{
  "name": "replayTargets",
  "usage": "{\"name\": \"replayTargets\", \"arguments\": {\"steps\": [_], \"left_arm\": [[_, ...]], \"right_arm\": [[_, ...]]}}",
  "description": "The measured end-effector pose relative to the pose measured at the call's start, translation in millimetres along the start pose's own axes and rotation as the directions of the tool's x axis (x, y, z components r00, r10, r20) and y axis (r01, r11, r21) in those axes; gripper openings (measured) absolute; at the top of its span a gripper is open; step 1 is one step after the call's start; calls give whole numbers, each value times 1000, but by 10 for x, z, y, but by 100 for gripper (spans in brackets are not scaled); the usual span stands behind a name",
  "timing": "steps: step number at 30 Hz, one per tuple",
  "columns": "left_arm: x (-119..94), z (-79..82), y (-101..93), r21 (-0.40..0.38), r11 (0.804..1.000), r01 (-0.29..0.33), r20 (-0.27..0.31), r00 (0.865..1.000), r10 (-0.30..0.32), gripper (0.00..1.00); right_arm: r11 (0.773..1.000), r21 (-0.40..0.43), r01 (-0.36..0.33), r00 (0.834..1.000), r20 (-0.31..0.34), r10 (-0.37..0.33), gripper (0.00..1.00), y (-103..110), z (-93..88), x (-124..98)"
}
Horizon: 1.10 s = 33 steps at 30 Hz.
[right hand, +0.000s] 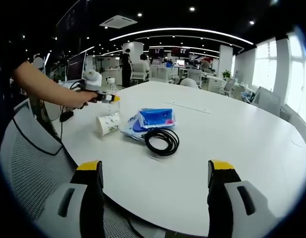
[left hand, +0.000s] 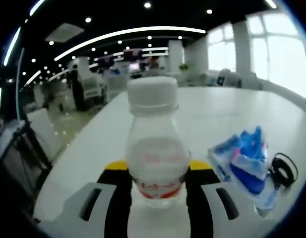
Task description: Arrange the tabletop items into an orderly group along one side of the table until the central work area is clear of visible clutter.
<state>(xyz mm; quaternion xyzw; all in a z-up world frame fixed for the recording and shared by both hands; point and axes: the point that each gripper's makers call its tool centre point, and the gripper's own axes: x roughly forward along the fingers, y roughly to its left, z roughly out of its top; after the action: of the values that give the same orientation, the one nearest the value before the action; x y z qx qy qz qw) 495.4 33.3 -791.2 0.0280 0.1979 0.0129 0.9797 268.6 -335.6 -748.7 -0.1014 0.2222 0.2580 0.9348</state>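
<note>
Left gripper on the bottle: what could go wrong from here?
1. The left gripper pinches the clear bottle low on its body, so its top may tip when moved.
2. The paper cup lies on its side near the table's edge and could roll off if bumped.
3. The black cable coil may snag the blue packet.

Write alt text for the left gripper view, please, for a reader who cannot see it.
A clear plastic bottle with a white cap stands upright between the left gripper's black, yellow-tipped jaws on a white table. To its right lie a blue packet and a black cable; an office is behind.
</note>
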Motion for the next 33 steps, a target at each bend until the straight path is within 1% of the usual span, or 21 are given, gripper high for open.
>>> {"name": "replayTargets", "arguments": {"steps": [10,14,22,33], "left_arm": [[-15,-15,-5,0,1000,25,1,1000,-25,39],[-20,-14,-38,3,999,34,3,999,-34,39],[-58,-24,-66,12,999,40,2,999,-40,39],[-67,-29,-88,13,999,32,-4,999,-32,39]], "right_arm": [[1000,0,0,1000,0,0,87,12,4,14],[1000,0,1,1000,1,-1,87,14,6,16],[1000,0,1,1000,2,-1,86,22,7,16],[1000,-2,-1,1000,2,1,86,24,5,11]]}}
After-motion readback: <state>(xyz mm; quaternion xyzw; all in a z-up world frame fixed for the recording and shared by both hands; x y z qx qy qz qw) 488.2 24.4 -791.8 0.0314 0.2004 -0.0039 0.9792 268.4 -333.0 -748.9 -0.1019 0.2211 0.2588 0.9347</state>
